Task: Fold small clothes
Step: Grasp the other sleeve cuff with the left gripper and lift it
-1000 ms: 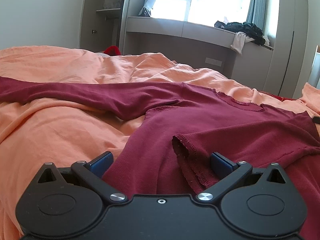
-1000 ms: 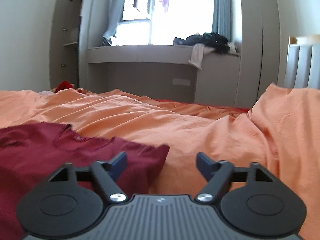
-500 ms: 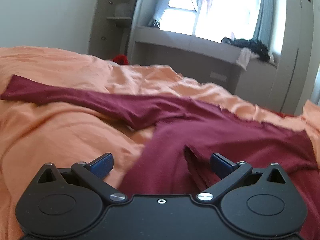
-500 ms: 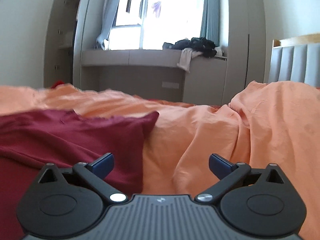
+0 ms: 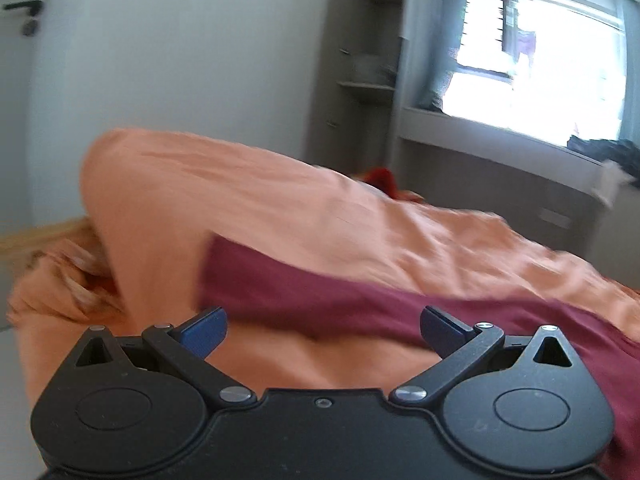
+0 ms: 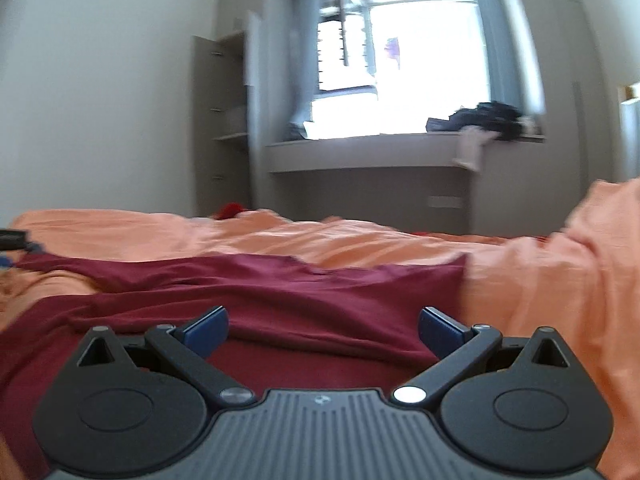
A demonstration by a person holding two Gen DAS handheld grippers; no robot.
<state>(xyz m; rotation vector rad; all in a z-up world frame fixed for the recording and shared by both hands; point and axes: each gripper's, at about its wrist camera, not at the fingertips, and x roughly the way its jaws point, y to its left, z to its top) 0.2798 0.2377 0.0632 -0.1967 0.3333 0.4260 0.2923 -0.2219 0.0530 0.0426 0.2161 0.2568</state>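
Currently we have both sets of fingers spread wide with nothing clamped. On our left gripper [image 5: 323, 330] the blue fingers [image 5: 204, 330] hang over the orange bedsheet [image 5: 280, 208], with the sleeve of the maroon shirt [image 5: 320, 292] lying just ahead of them, its cuff end toward the left of view. Our right gripper [image 6: 323, 330] has just finished opening; its fingers [image 6: 206, 328] sit above the shirt body [image 6: 280, 300], no cloth pinched between them. Shirt lies spread flat on the bed, collar away from us, one sleeve stretched out left. Beyond: window ledge [image 6: 360, 152] with a dark clothes pile [image 6: 488, 118]. No readable writing; we see only a small logo on the right gripper housing [image 6: 320, 399], too small to read. Left view is motion-blurred.
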